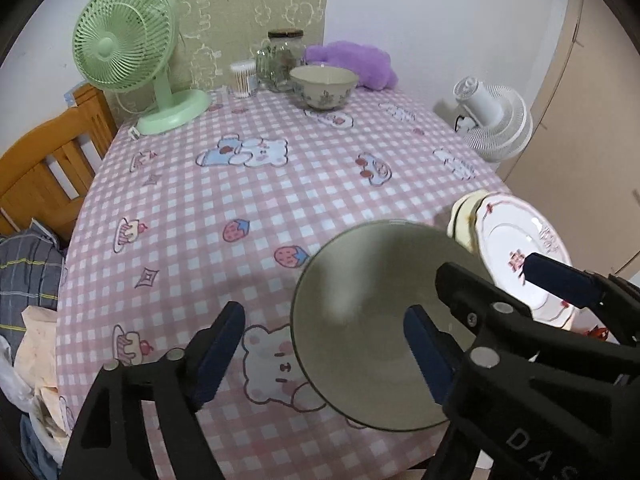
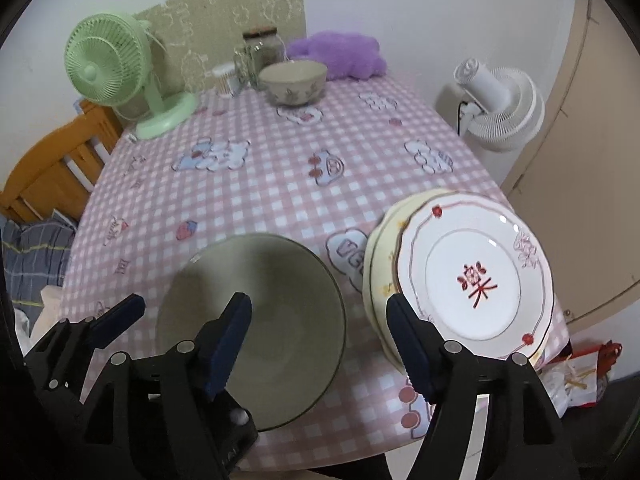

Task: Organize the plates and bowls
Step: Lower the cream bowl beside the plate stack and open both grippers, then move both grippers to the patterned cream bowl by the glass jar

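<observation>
A grey-green bowl (image 1: pixel 380 300) sits on the checked tablecloth near the front edge; it also shows in the right wrist view (image 2: pixel 256 320). My left gripper (image 1: pixel 324 352) is open, its right finger inside the bowl and its left finger outside over the cloth. A stack of plates (image 2: pixel 472 276), white with a red character on top, lies right of the bowl; it also shows in the left wrist view (image 1: pixel 520 248). My right gripper (image 2: pixel 320 336) is open above the gap between bowl and plates. A floral bowl (image 1: pixel 324 86) stands at the far side.
At the back stand a green fan (image 1: pixel 128 48), a glass jar (image 1: pixel 282 60), a cotton swab tub (image 1: pixel 244 78) and a purple plush (image 1: pixel 352 62). A white fan (image 2: pixel 500 108) stands off the right edge. A wooden chair (image 1: pixel 48 160) is on the left.
</observation>
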Demonstrator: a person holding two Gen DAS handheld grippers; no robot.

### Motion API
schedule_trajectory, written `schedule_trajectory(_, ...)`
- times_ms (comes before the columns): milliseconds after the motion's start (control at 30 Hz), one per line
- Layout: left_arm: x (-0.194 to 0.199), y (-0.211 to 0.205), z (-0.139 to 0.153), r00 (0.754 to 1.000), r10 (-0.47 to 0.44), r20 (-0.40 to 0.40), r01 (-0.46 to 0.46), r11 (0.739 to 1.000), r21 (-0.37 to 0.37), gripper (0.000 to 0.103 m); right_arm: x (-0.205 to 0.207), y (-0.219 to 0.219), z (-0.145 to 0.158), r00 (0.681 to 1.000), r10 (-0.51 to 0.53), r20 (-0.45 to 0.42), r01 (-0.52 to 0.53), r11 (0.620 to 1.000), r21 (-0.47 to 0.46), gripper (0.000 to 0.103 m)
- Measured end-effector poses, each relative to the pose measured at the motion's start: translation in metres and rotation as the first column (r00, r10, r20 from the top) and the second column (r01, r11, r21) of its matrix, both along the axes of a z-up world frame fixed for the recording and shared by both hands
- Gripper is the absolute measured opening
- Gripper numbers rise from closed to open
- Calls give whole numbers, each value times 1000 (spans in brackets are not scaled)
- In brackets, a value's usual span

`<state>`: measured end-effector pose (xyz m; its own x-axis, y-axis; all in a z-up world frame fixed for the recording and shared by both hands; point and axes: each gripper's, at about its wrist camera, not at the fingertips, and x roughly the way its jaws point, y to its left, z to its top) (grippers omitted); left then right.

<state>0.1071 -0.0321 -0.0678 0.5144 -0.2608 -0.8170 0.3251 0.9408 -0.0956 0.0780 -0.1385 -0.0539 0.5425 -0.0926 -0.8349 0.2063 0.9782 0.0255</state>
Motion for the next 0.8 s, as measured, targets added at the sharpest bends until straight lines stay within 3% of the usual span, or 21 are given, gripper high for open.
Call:
schedule_trajectory(67,-1,3,10,1000,1,10,-1,1000,-17,89,0,3,8,1000,11,13,-11,1000,0,73)
schedule_trajectory(433,9,2,43,997,53,52,-52,998,-31,90,7,7,46,994,68,84,-68,998,-3,73)
schedule_trajectory(800,52,-22,58,980,175,91,-173,984,-34,90,56,-18,64,981,155,120,-152,988,-33,74)
